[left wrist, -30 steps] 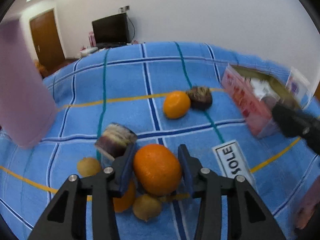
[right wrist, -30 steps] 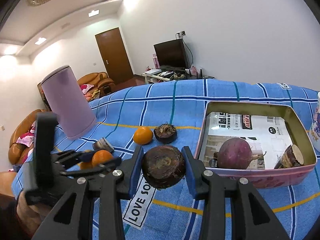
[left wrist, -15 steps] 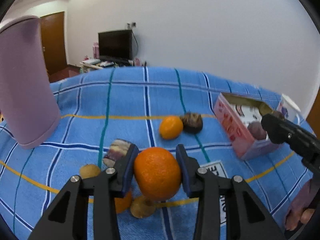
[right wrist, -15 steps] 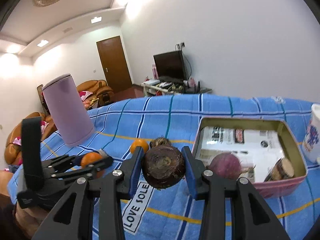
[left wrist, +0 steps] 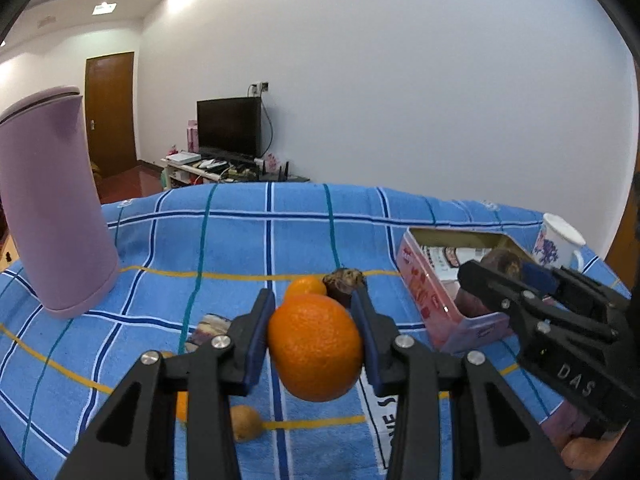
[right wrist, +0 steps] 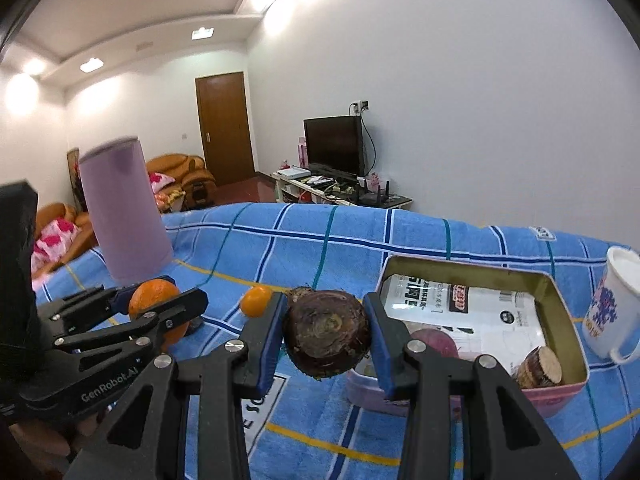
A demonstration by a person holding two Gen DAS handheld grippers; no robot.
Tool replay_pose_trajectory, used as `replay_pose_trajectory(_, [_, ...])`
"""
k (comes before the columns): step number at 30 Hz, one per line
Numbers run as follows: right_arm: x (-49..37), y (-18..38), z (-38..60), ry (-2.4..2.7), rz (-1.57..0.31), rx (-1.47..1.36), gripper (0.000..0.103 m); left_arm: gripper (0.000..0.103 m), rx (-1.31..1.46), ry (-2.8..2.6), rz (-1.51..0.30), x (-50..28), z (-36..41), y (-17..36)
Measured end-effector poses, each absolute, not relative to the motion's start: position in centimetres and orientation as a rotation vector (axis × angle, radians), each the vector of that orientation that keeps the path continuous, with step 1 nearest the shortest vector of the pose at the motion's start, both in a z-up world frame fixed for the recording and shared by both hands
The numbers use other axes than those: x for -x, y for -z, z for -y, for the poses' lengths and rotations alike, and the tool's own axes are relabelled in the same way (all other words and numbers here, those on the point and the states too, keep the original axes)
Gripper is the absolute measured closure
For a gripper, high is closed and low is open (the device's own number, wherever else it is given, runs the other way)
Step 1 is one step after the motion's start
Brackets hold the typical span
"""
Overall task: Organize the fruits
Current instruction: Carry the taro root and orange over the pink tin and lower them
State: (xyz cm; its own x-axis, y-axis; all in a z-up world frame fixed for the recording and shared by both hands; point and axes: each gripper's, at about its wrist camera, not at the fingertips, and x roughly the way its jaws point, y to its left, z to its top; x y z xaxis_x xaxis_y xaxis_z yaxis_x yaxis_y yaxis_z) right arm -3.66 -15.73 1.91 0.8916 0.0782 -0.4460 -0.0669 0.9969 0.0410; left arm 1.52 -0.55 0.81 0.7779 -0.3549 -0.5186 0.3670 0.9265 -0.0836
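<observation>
Two loads are in transit, both clear of the cloth. Left gripper [left wrist: 316, 344] clamps a large orange [left wrist: 315, 346]; right gripper [right wrist: 326, 334] clamps a dark brown root [right wrist: 326, 334] beside the pink tin [right wrist: 560, 390], which holds two items. Next move, by judgement: carry the root over the tin rim, then release. Surface: blue checked cloth [left wrist: 240, 240]; lilac cylinder [left wrist: 52, 216] left, mug [right wrist: 614, 304] right; television [right wrist: 334, 144] against the white wall

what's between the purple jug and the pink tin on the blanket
In the right wrist view, a small orange and a dark root beside it lie between the purple jug and the pink tin.
</observation>
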Motion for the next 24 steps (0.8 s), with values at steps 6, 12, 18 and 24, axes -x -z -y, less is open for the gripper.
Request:
replay_pose_trajectory(6, [3.8, -2.4, 16.4, -0.077, -0.45, -0.025, 0.061, 0.062, -0.026, 0.375, -0.578, -1.8, 1.8, -1.1])
replay_pose_trajectory(12, [4.1, -2.6, 17.8, -0.067, -0.437, -0.033, 0.061, 0.062, -0.006, 0.384, -0.57, -1.4, 3.2, -1.6])
replay_pose_trajectory(18, [4.3, -2.6, 19.2, -0.053, -0.439, -0.036, 0.061, 0.062, -0.008, 0.401, -0.569, -1.1, 4.9, -1.8])
replay_pose_trajectory(24, [4.8, -2.8, 19.8, -0.055, -0.44, -0.055, 0.061, 0.062, 0.007, 0.403, -0.57, -0.8, 5.6, -1.7])
